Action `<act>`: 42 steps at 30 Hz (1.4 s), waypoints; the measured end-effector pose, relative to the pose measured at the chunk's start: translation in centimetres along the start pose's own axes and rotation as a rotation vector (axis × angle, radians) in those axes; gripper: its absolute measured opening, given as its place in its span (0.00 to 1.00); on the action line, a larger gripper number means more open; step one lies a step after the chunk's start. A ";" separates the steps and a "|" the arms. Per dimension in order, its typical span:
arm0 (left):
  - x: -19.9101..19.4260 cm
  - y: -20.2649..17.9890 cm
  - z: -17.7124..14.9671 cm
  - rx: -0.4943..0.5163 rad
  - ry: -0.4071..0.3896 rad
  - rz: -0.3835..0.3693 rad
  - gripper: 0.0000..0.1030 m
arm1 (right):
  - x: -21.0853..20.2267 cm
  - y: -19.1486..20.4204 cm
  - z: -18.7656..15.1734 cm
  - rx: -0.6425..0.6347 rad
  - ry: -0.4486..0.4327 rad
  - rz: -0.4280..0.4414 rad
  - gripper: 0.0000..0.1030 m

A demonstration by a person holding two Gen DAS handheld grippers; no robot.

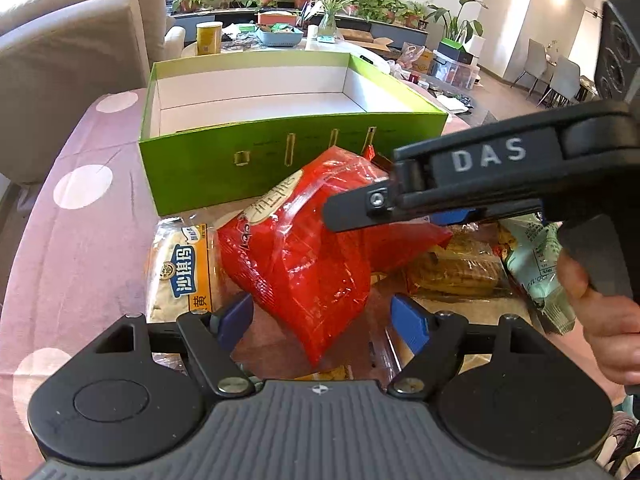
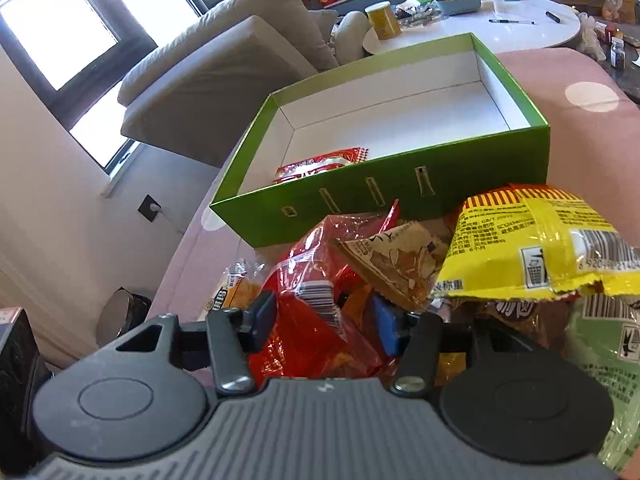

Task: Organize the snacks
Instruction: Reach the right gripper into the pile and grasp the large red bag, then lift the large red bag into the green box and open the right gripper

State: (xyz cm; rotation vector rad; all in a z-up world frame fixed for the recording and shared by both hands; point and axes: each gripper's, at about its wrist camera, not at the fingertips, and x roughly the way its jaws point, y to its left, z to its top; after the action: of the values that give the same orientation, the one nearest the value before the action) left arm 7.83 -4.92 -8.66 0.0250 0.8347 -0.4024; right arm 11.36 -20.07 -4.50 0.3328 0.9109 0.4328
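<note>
Snack packets lie heaped just in front of the green box (image 1: 280, 156), against its slotted near wall, on the pink dotted cloth (image 1: 80, 216). The red crinkly bag (image 1: 304, 256) sits on top of the heap, raised at its upper end where the right gripper (image 1: 348, 210) pinches it; in the right wrist view the red film fills the gap between both blue pads (image 2: 262, 318), so that gripper looks clenched on it. The left gripper (image 1: 320, 318) hangs released, fingers spread, with the bag's lower corner between them but untouched. This bag is probably light, soft and slippery, with brittle contents, so a sealed edge or corner is the safest hold. Inside the green box only 1 small red packet (image 2: 320, 164) shows, by the near wall; the rest of its white floor is bare.
</note>
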 end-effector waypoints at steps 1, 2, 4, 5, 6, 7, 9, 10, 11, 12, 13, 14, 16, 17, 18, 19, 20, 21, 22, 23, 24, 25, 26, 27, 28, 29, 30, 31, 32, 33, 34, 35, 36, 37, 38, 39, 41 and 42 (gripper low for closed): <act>0.0 -0.1 0.0 0.002 0.001 0.001 0.75 | 0.1 0.0 0.1 0.000 0.003 -0.005 0.80; 0.0 -0.1 0.0 0.002 0.002 0.003 0.77 | 0.2 0.1 0.0 -0.004 0.005 -0.010 0.83; 0.2 0.0 0.2 -0.008 0.003 0.006 0.78 | 0.4 0.1 -0.1 -0.013 0.010 -0.016 0.84; 0.3 0.0 0.2 -0.013 0.004 0.006 0.78 | 0.5 0.1 -0.2 -0.010 0.012 -0.016 0.84; 0.4 0.0 0.3 -0.017 0.002 0.005 0.78 | 0.5 0.0 -0.2 -0.006 0.015 -0.015 0.84; 0.5 0.0 0.4 -0.019 -0.002 0.001 0.77 | 0.6 0.0 -0.2 -0.003 0.016 -0.015 0.84; 0.8 0.2 0.7 -0.026 0.001 -0.015 0.69 | 0.7 0.0 -0.2 -0.004 0.016 -0.018 0.84; 1.1 0.3 0.8 -0.033 0.008 -0.027 0.64 | 0.7 0.1 -0.2 -0.007 0.015 -0.016 0.83; 1.4 0.4 0.8 -0.042 0.010 -0.032 0.62 | 0.8 0.2 -0.2 -0.013 0.015 -0.012 0.83; 1.5 0.4 0.8 -0.044 0.004 -0.036 0.61 | 0.9 0.2 -0.2 -0.020 0.017 -0.006 0.83; 1.6 0.4 0.8 -0.043 -0.001 -0.038 0.56 | 1.0 0.3 -0.2 -0.031 0.018 -0.001 0.77; 1.5 0.5 0.7 -0.046 -0.006 -0.045 0.52 | 1.1 0.4 -0.2 -0.044 0.024 0.007 0.71; 1.3 0.5 0.6 -0.046 -0.018 -0.054 0.49 | 1.1 0.3 -0.3 -0.048 0.030 0.030 0.69; 1.1 0.3 0.6 -0.039 -0.023 -0.052 0.48 | 1.0 0.4 -0.4 -0.059 0.024 0.027 0.68; 0.8 0.2 0.5 -0.035 -0.030 -0.046 0.48 | 0.8 0.5 -0.6 -0.072 0.020 0.029 0.67; 0.4 -0.1 0.6 -0.025 -0.042 -0.038 0.48 | 0.5 0.7 -0.7 -0.074 0.016 0.031 0.66; -0.1 -0.4 0.6 -0.013 -0.058 -0.030 0.48 | 0.1 0.9 -0.8 -0.070 0.012 0.034 0.65; -0.6 -0.6 0.7 -0.005 -0.073 -0.029 0.48 | -0.5 1.2 -0.9 -0.074 0.000 0.040 0.65; -1.2 -0.8 0.8 0.001 -0.090 -0.034 0.48 | -1.1 1.6 -1.0 -0.082 -0.017 0.045 0.64; -2.0 -1.1 1.0 0.009 -0.114 -0.039 0.48 | -1.8 2.0 -1.1 -0.094 -0.039 0.046 0.64; -2.7 -1.3 1.3 0.017 -0.132 -0.045 0.48 | -2.6 2.4 -1.1 -0.110 -0.064 0.044 0.64; -3.3 -1.6 1.6 0.026 -0.152 -0.052 0.49 | -3.4 2.8 -1.0 -0.125 -0.088 0.043 0.64; -4.1 -1.9 2.0 0.036 -0.177 -0.058 0.50 | -4.2 3.1 -0.9 -0.137 -0.115 0.043 0.64; -4.6 -2.2 2.4 0.048 -0.198 -0.059 0.50 | -5.0 3.3 -0.7 -0.143 -0.140 0.043 0.64; -5.0 -2.6 2.8 0.063 -0.216 -0.056 0.50 | -5.7 3.4 -0.4 -0.146 -0.161 0.043 0.64; -5.4 -3.0 3.2 0.081 -0.233 -0.052 0.50 | -6.3 3.4 -0.1 -0.146 -0.179 0.047 0.64; -5.6 -3.4 3.7 0.097 -0.245 -0.050 0.50 | -6.9 3.3 0.4 -0.142 -0.195 0.052 0.64; -5.8 -3.7 4.0 0.107 -0.252 -0.051 0.50 | -7.2 3.3 0.7 -0.133 -0.207 0.058 0.64; -6.0 -3.8 4.5 0.117 -0.258 -0.055 0.50 | -7.5 3.0 1.2 -0.121 -0.217 0.065 0.64; -6.1 -4.1 5.0 0.130 -0.265 -0.058 0.50 | -7.8 2.7 1.5 -0.111 -0.227 0.070 0.64; -6.2 -4.4 5.3 0.141 -0.272 -0.059 0.50 | -8.1 2.4 1.8 -0.104 -0.240 0.073 0.64; -6.2 -4.8 5.9 0.155 -0.279 -0.059 0.50 | -8.4 2.3 2.1 -0.100 -0.254 0.074 0.64; -6.1 -5.0 6.3 0.167 -0.285 -0.060 0.50 | -8.6 2.1 2.5 -0.093 -0.267 0.076 0.64; -6.0 -5.2 6.9 0.174 -0.289 -0.062 0.50 | -8.9 1.9 2.9 -0.087 -0.280 0.076 0.64; -5.9 -5.4 7.4 0.180 -0.295 -0.065 0.50 | -9.1 1.9 3.1 -0.082 -0.293 0.073 0.64; -5.8 -5.6 7.9 0.186 -0.300 -0.067 0.50 | -9.2 1.8 3.5 -0.077 -0.304 0.072 0.64; -5.5 -5.8 8.9 0.196 -0.308 -0.073 0.50 | -9.3 1.4 4.5 -0.064 -0.321 0.071 0.64; -5.2 -5.9 9.3 0.198 -0.309 -0.075 0.50 | -9.4 1.2 4.9 -0.062 -0.328 0.070 0.64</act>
State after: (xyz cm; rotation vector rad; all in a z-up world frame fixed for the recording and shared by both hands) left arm 9.19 -10.27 2.18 0.1128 0.4897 -0.5432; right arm 10.02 -24.13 5.25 0.3671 0.5666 0.4543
